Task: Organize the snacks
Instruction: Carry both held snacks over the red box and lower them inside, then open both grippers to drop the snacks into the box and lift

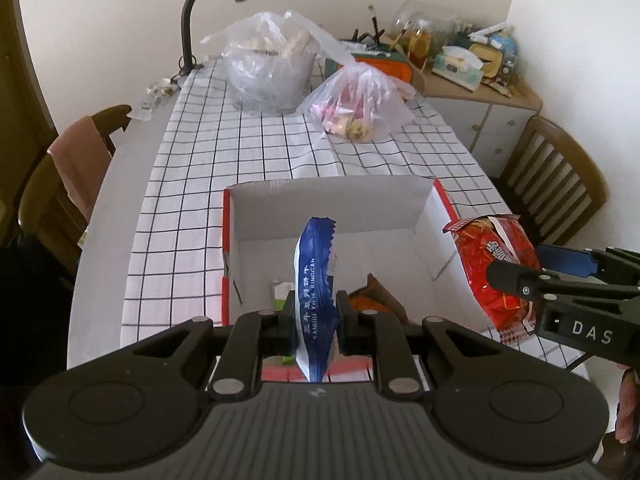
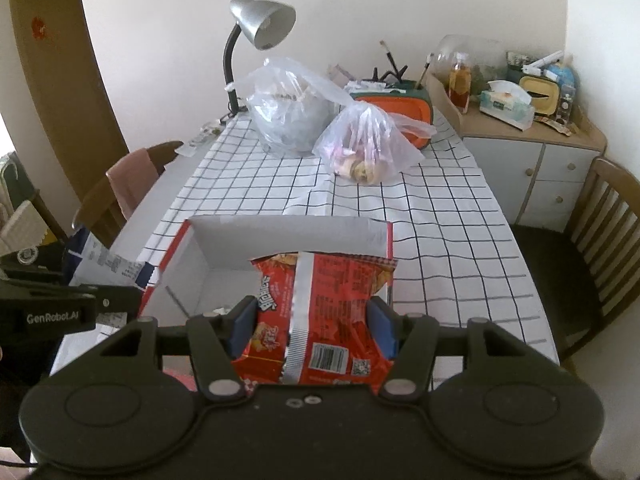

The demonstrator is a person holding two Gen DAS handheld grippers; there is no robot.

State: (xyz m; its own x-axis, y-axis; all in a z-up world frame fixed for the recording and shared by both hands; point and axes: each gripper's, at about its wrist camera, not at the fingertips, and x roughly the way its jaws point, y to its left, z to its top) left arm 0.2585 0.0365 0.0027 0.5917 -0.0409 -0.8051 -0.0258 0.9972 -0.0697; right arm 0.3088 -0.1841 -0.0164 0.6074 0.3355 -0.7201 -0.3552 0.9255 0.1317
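Here, both of my hands are loaded, and the open cardboard box (image 1: 328, 208) lies straight ahead of and below each tool. My left gripper (image 1: 316, 316) is clamped nearly shut on a blue-and-white biscuit packet (image 1: 314, 280), held edge-on with its long axis running up and away from me, the top end over the box's interior. My right gripper (image 2: 310, 324) stands about half wide, its blue pads pressing the sides of a red snack bag (image 2: 320, 300), back side and silver seam toward me. The seam runs away from me, toward the box's near right corner.

In the left view the red bag hangs over the right wall of the box, so I judge the blue packet is the better placed to drop first. The box already holds a brown-orange pack (image 1: 376, 292) and a small green-and-white item (image 1: 282, 290), so the free floor is toward the far wall.

Readable print: "SANNIU" and "RINGGAN" on the blue packet, with Chinese characters; "DAS" on the right tool; "GenRobot.AI" on the left tool. The red bag carries a barcode and a QR code.
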